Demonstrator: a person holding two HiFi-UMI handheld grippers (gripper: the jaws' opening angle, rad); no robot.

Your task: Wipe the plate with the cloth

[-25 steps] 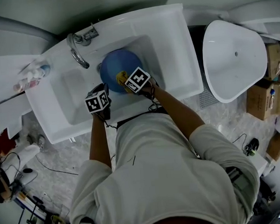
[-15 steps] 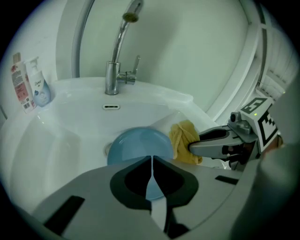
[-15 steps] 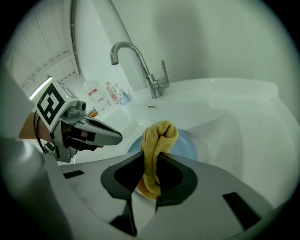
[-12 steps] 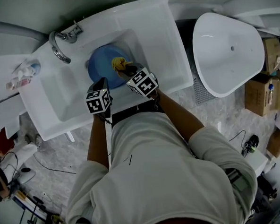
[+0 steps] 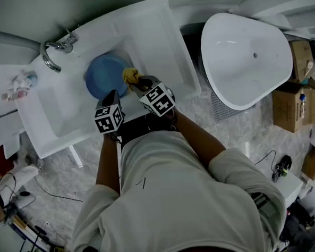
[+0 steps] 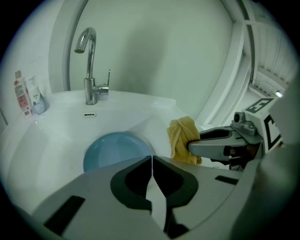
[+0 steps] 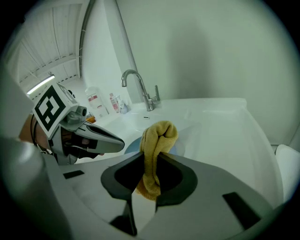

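Observation:
A round blue plate (image 5: 104, 75) lies flat in the white sink basin (image 5: 71, 109); it also shows in the left gripper view as plate (image 6: 117, 149). My right gripper (image 7: 151, 157) is shut on a bunched yellow cloth (image 7: 157, 140), held above the basin beside the plate's right edge. In the head view the cloth (image 5: 130, 75) sits just off the plate's rim. My left gripper (image 6: 152, 160) is shut with nothing in it, above the sink's near side, short of the plate. From there I see the right gripper (image 6: 220, 143) and cloth (image 6: 183, 139) to my right.
A chrome faucet (image 5: 50, 53) stands at the sink's far left, with small bottles (image 6: 28, 96) on the ledge beside it. A white bathtub (image 5: 246, 59) lies to the right. Cardboard boxes (image 5: 292, 106) and cables sit on the floor.
Both grippers have drawn back toward the sink's near edge. The cloth has gone from the middle of the plate to beside its right rim, still in the right gripper.

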